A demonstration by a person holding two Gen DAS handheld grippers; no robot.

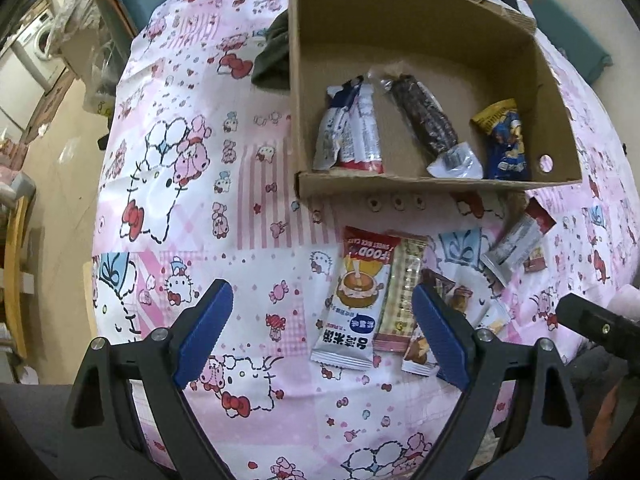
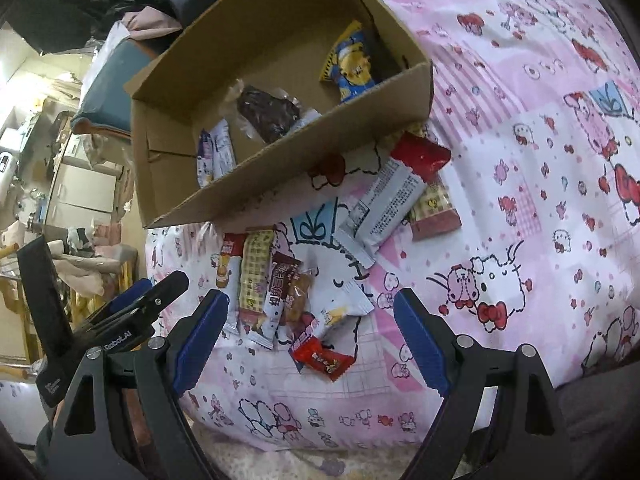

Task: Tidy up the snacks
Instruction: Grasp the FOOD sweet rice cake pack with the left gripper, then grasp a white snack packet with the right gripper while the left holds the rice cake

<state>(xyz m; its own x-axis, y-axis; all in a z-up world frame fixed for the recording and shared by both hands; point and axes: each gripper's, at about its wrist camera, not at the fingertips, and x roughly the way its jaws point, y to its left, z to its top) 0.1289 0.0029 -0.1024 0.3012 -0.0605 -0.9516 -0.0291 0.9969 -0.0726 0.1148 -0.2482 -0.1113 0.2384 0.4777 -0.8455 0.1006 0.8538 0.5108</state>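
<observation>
A cardboard box on the pink cartoon tablecloth holds a white-blue packet, a dark chocolate bar and a blue-yellow packet. In front of it lie loose snacks: a rice cake packet, a checkered packet, a brown packet, a white packet, a red candy and a silver packet with a red end. My left gripper hangs open above the rice cake packet. My right gripper stands open over the red candy. Neither holds anything.
A dark cloth lies against the box's left wall. The table edge drops off at the left, with a washing machine and clutter beyond. My left gripper shows close beside the right one.
</observation>
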